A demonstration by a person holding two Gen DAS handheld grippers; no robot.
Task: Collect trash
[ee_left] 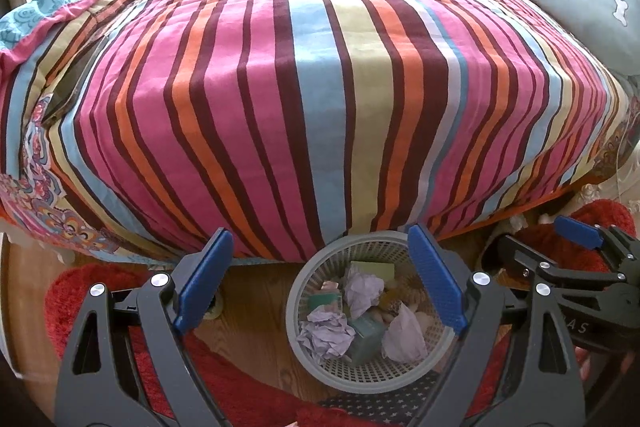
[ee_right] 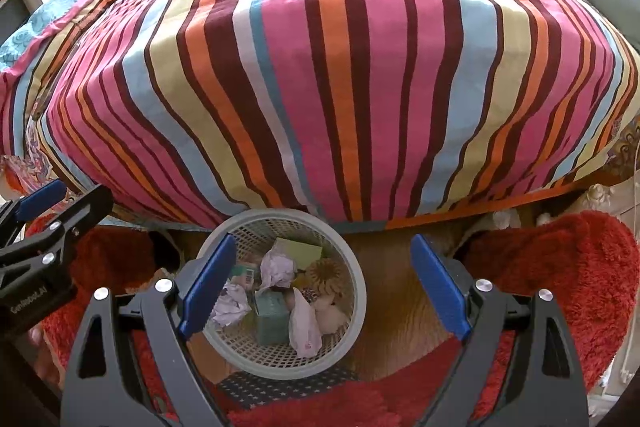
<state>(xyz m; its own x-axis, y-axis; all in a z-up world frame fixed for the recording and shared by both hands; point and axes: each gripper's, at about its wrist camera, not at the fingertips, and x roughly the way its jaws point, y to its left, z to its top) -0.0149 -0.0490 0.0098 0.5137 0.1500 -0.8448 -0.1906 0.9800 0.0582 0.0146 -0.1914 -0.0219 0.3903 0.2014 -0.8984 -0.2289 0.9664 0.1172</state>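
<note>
The striped bed (ee_left: 312,75) overhangs the far rim of the grey basket (ee_left: 372,385), which stands on wood floor (ee_right: 400,311) between red rugs (ee_right: 560,275). Crumpled paper (ee_left: 328,335), boxes and wrappers lie inside the basket. The left gripper (ee_left: 320,283) and the right gripper (ee_right: 324,287) are both spread wide, holding nothing, above the basket. Each wrist view shows the other gripper at its edge.

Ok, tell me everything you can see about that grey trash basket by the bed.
The grey basket is round, plastic-looking, with lattice walls, a perforated bottom and a solid rim. It stands upright on the wood floor at the striped bedspread's edge, between red rugs. Inside lie crumpled paper, a teal box and other scraps. Both grippers hover open above it; neither touches it.
</note>
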